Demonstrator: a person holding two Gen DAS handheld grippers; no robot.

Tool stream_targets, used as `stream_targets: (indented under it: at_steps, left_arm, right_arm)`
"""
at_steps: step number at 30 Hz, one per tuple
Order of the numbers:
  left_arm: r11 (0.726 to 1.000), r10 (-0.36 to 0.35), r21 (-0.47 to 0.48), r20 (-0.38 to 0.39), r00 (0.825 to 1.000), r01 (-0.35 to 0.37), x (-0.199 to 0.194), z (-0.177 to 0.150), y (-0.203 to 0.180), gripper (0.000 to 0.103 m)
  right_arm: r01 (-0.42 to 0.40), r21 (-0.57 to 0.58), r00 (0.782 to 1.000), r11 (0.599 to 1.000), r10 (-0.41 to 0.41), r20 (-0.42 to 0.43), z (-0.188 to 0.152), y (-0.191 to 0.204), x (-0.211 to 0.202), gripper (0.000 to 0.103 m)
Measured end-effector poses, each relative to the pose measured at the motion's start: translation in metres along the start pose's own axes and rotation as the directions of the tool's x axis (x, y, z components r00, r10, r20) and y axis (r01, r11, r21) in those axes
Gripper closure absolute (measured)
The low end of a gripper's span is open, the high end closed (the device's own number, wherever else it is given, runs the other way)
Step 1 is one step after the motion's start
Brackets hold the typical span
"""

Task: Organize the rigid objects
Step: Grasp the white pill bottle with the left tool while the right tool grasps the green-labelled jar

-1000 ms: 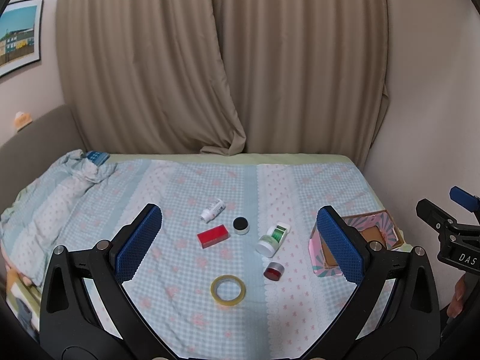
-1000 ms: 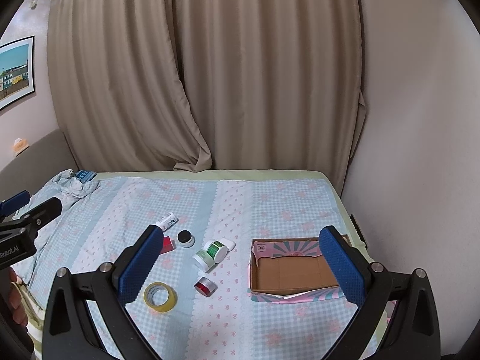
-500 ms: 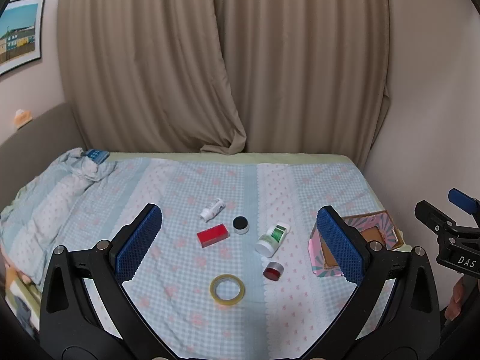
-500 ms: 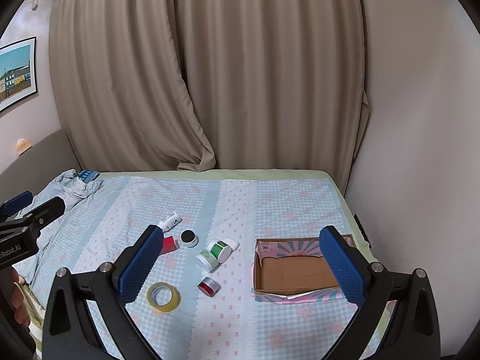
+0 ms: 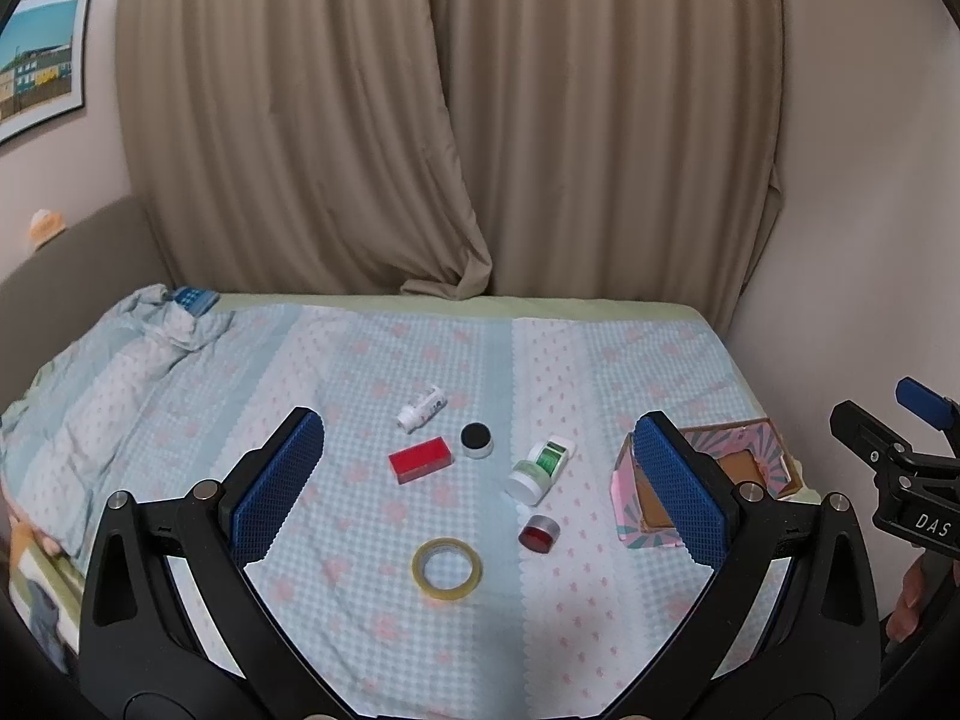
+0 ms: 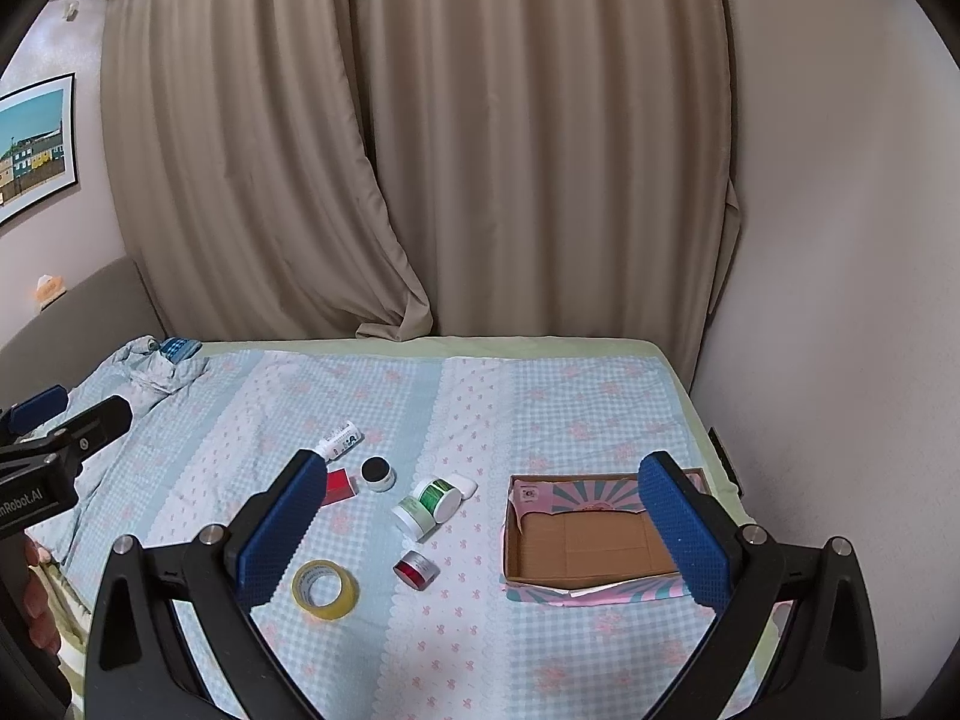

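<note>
Several small objects lie on the bed: a yellow tape roll (image 5: 447,568) (image 6: 324,589), a red-lidded jar (image 5: 539,534) (image 6: 416,569), a green-and-white jar (image 5: 540,470) (image 6: 427,506), a black-lidded jar (image 5: 476,439) (image 6: 378,473), a red box (image 5: 419,459) (image 6: 339,485) and a small white bottle (image 5: 422,408) (image 6: 342,439). An open pink cardboard box (image 5: 774,463) (image 6: 591,543) sits to their right. My left gripper (image 5: 480,489) is open and empty above the objects. My right gripper (image 6: 480,525) is open and empty, between the objects and the box.
A bunched blue quilt (image 5: 120,372) lies at the bed's left side. Beige curtains (image 5: 450,120) hang behind the bed and a wall (image 6: 840,240) stands close on the right. The bed's near edge lies below the grippers.
Both views have shifted slightly; the objects sit a little lower and nearer in the right wrist view. Nothing on the bed has moved and both grippers stay open.
</note>
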State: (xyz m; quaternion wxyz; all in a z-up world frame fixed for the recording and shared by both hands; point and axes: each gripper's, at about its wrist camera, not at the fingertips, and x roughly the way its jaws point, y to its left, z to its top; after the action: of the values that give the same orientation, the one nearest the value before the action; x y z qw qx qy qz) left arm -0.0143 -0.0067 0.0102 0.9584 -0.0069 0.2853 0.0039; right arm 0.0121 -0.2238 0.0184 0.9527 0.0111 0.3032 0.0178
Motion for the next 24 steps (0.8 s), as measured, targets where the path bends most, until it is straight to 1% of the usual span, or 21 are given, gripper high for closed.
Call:
stream_targets:
  at_steps: [5, 9, 13, 16, 18, 21, 24]
  left_arm:
    - [1.000, 0.011, 0.003, -0.028, 1.000, -0.011, 0.009, 0.000, -0.001, 0.000]
    - [1.000, 0.001, -0.006, -0.057, 0.998, -0.001, 0.026, -0.002, 0.013, 0.000]
    - [1.000, -0.020, -0.019, -0.077, 0.997, 0.019, 0.046, 0.002, 0.041, 0.000]
    - [0.999, -0.053, -0.014, -0.097, 0.994, 0.052, 0.066, 0.008, 0.066, 0.000]
    - [0.997, -0.075, -0.003, -0.117, 0.990, 0.075, 0.080, 0.014, 0.084, 0.000]
    - [0.994, -0.107, 0.020, -0.143, 0.984, 0.111, 0.106, 0.024, 0.112, 0.000]
    - [0.987, -0.148, 0.037, -0.173, 0.974, 0.156, 0.141, 0.036, 0.138, 0.000]
  right_arm:
    - [-0.016, -0.015, 1.000, 1.000, 0.016, -0.008, -0.002, -0.007, -0.001, 0.000]
    - [-0.009, -0.028, 1.000, 1.000, 0.008, -0.022, -0.006, -0.009, 0.010, 0.000]
    - [0.000, 0.039, 0.997, 0.999, 0.003, -0.078, -0.012, -0.004, 0.026, 0.000]
    - [0.010, 0.082, 0.993, 0.997, 0.000, -0.118, -0.016, 0.009, 0.038, 0.000]
    - [0.029, 0.106, 0.990, 0.994, -0.014, -0.139, -0.017, 0.018, 0.047, 0.000]
    - [0.066, 0.183, 0.984, 0.981, -0.033, -0.176, -0.017, 0.037, 0.062, 0.000]
    - [0.094, 0.239, 0.978, 0.966, -0.044, -0.204, -0.017, 0.050, 0.078, 0.000]
